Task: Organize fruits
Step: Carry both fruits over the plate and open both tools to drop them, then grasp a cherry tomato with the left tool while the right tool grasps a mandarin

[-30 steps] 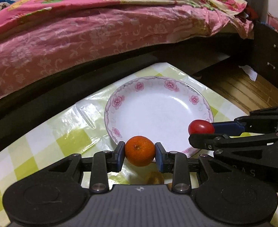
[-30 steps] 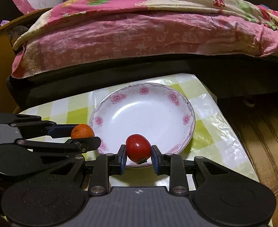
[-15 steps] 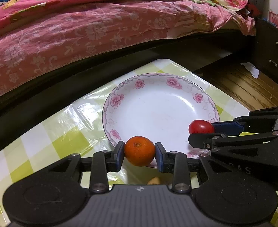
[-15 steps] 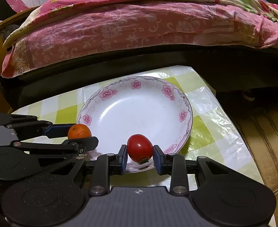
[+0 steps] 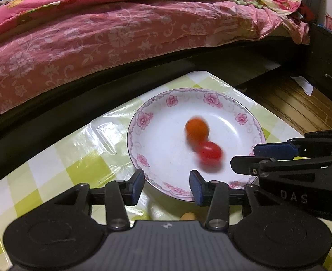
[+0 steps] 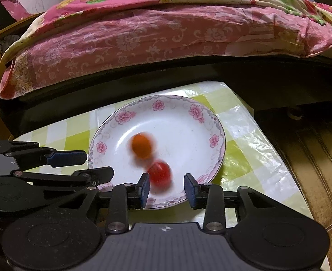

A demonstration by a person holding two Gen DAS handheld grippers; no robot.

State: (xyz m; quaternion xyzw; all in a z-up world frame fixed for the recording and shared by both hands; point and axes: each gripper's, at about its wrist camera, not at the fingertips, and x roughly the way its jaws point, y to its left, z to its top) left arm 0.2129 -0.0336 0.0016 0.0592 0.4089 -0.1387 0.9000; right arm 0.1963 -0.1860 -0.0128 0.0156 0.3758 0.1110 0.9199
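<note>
Checked tablecloth [image 5: 59,155]; floral plate [image 5: 143,119] at far corner, catching blurred orange [image 5: 197,129] and tomato [image 5: 210,151]; left gripper [image 5: 166,186] and right gripper [image 6: 167,188] jaws opening, empty.

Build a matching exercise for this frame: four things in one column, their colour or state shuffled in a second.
Things:
1. tangerine
2. tomato
3. plate
4. left gripper

States:
A. white with pink flowers
B. jaws opening, nothing between them
C. orange, blurred, on the plate
D. red, blurred, on the plate

Pairs: 1-C, 2-D, 3-A, 4-B
</note>
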